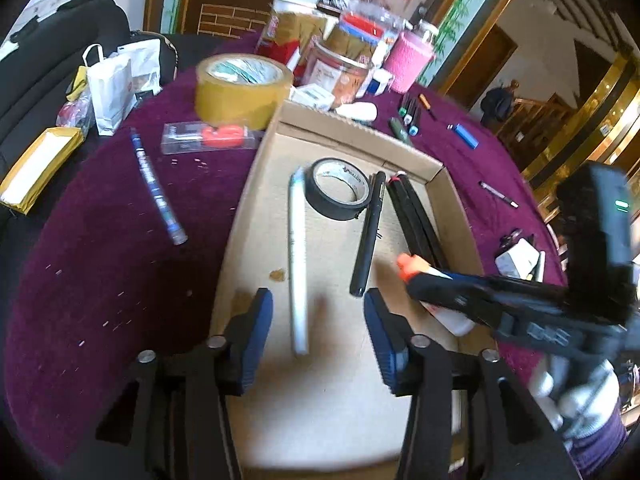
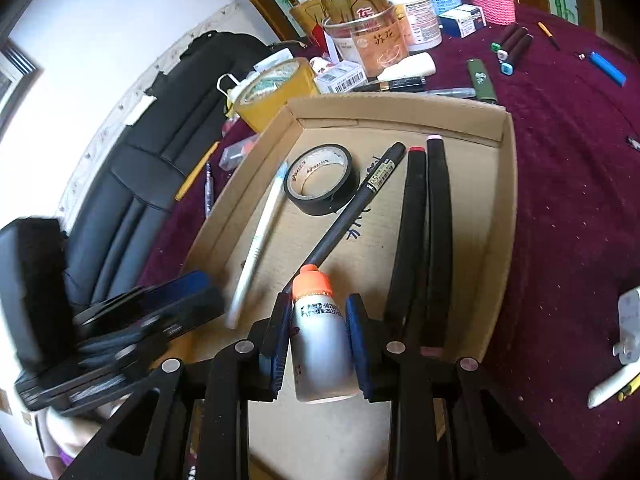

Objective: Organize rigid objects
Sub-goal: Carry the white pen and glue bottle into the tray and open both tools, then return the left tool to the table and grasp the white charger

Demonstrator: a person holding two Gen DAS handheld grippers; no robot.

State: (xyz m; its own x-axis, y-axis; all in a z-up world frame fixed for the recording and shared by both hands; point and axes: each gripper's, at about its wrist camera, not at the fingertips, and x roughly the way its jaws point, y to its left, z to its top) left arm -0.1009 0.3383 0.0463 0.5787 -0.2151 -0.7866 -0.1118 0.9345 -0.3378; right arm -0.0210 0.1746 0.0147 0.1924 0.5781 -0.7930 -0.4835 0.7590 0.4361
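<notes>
On my far left a black sofa (image 2: 132, 184) runs along a white wall (image 2: 100, 40). In front of it the round table wears a deep purple cloth (image 1: 112, 264) speckled with pale crumbs. A yellow-edged box (image 1: 36, 168) sits at the cloth's left rim, then a white paper bag (image 1: 110, 92), a blue pen (image 1: 158, 188) lying on the cloth, and a wide roll of tan packing tape (image 1: 242, 90) standing just beyond the tray's far left corner.

The shallow cardboard tray (image 1: 256, 200) fills the middle. Inside it, left to right, lie a white pen (image 1: 298, 260), a roll of black tape (image 1: 338, 188) flat on the tray floor, a black pen (image 1: 368, 236) slanted, and two black markers (image 2: 428, 240) side by side near the right wall.

My left gripper (image 1: 318, 320) hangs over the tray's near end, its jaws apart and gripping nothing, the white pen lying below the gap. My right gripper (image 2: 318, 316) is clamped on a small white bottle (image 2: 320, 344) with an orange cap, held above the tray with the cap pointing at the black pen's near end.

Behind the tray stand jars, boxes and a pink knitted holder (image 1: 408, 62). To the right, more markers, a blue lighter (image 1: 466, 136) and a white plug (image 2: 630, 320) lie loose on the cloth. Beyond, gold trim and wooden doorways frame the room.
</notes>
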